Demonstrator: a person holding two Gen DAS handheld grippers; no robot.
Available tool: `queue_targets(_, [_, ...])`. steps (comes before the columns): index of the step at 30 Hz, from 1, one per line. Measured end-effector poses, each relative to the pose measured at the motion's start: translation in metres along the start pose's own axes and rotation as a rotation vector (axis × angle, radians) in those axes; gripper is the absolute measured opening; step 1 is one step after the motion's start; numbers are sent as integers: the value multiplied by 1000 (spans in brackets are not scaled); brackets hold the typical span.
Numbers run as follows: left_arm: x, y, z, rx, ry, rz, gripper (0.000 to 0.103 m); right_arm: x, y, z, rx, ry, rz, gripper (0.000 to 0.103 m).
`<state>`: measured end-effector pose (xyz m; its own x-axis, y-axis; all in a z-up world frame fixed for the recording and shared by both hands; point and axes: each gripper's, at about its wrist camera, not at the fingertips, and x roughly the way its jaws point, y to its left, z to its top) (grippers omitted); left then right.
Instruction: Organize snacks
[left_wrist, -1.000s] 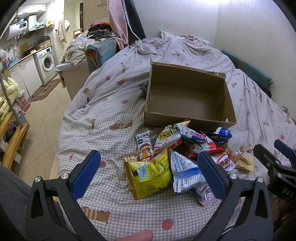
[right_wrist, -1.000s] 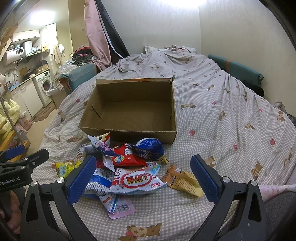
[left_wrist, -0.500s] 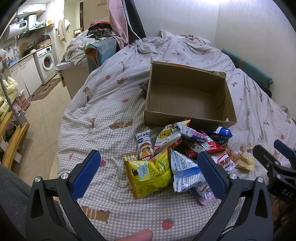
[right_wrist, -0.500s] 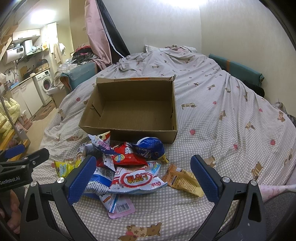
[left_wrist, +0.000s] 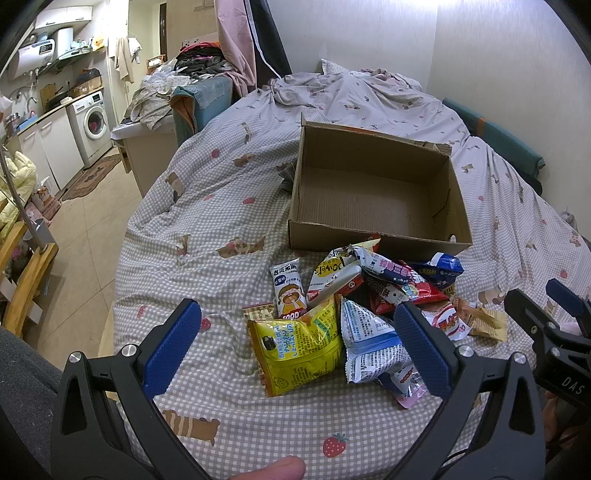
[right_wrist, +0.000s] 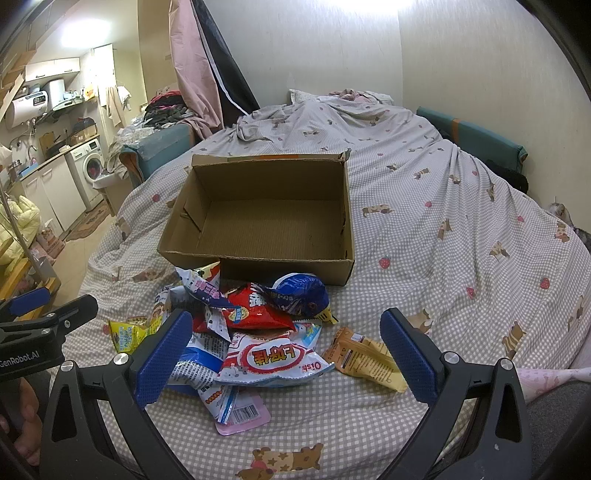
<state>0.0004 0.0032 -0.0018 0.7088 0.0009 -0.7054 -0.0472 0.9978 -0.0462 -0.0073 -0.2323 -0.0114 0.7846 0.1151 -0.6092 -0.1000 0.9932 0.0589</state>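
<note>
an open brown cardboard box (right_wrist: 258, 221) sits on the grey checked bedspread with dog and strawberry prints (right_wrist: 443, 229), its inside bare, its long axis running left to right across the right wrist view, its open top facing up. just in front of its near wall lies a loose heap of snack packets: a yellow crinkled bag (left_wrist: 299, 347), a white and blue triangular packet (left_wrist: 365, 339), a red packet (right_wrist: 255, 314), a dark blue bag (right_wrist: 299, 295), a white oishi bag with red lettering (right_wrist: 273, 360) and a tan wrapper (right_wrist: 365, 358) lying slightly apart at the right. the left gripper (left_wrist: 295, 354) hangs over the yellow bag with its blue-padded fingers spread wide, holding nothing; the right gripper (right_wrist: 288, 358) likewise gapes empty over the oishi bag
</note>
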Motion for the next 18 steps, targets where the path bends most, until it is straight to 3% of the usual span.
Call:
queue_targets(9, [1,0,-1,-4,11,0,103,7,-10,0,52,38,16,103])
queue_targets(12, [2,2,-1,-13,24,11,103,9,-28,3,137,83,68,103])
queue_targets(15, [7,8,-1,-43,56,17,103,28,-53,2,261,211,151,103])
queue_targets(18, [12,14,0,-68,86,24,103,57,-64,-7,288,373,162,103])
